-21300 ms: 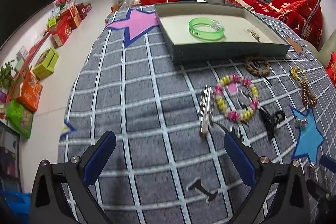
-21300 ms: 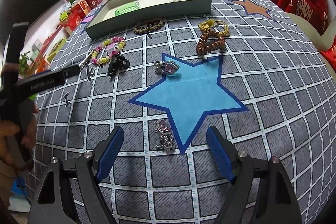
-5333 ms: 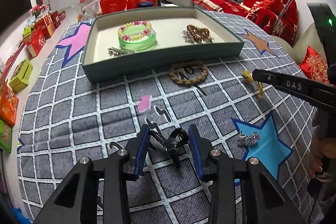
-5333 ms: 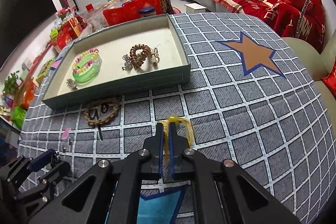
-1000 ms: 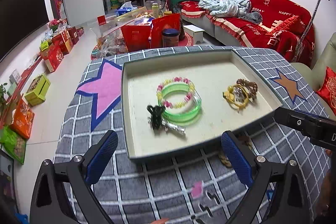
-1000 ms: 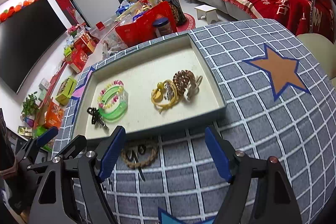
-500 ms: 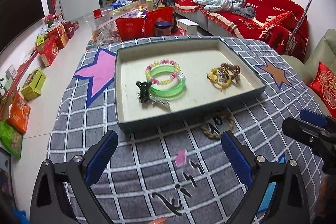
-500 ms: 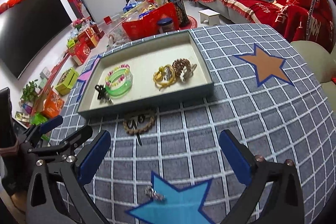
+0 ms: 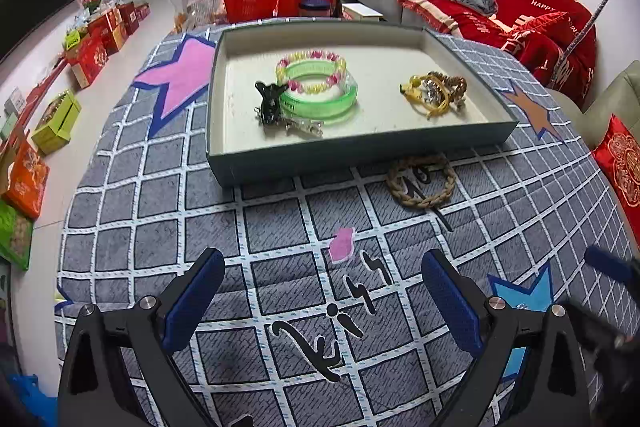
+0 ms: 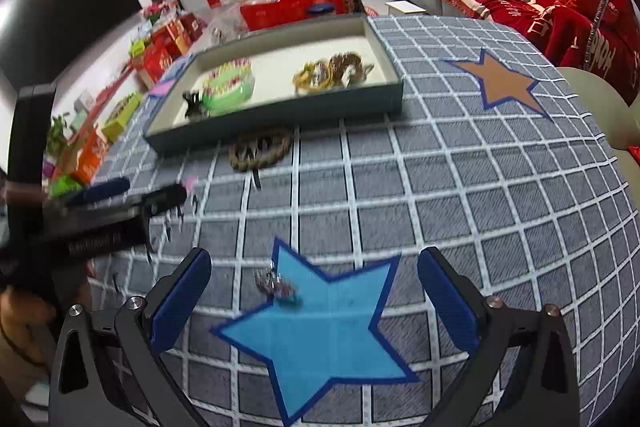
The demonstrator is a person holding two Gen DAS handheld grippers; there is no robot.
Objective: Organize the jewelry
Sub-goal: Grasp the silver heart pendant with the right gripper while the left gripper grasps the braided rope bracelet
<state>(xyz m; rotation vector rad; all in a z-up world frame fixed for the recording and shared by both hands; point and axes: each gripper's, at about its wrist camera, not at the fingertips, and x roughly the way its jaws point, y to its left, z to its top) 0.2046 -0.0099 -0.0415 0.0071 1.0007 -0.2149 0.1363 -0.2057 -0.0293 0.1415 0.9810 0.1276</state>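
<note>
Only the right gripper (image 10: 314,289), released like the left gripper (image 9: 320,295), shows the sparkly trinket (image 10: 278,286).

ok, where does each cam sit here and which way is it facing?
Left wrist: on the left gripper, angled down over the grid cloth toward the tray; its open blue fingers show.
Right wrist: on the right gripper, angled down at the small jewel on the blue star; open fingers, a hand.
Shared: tray, braided bracelet.
</note>
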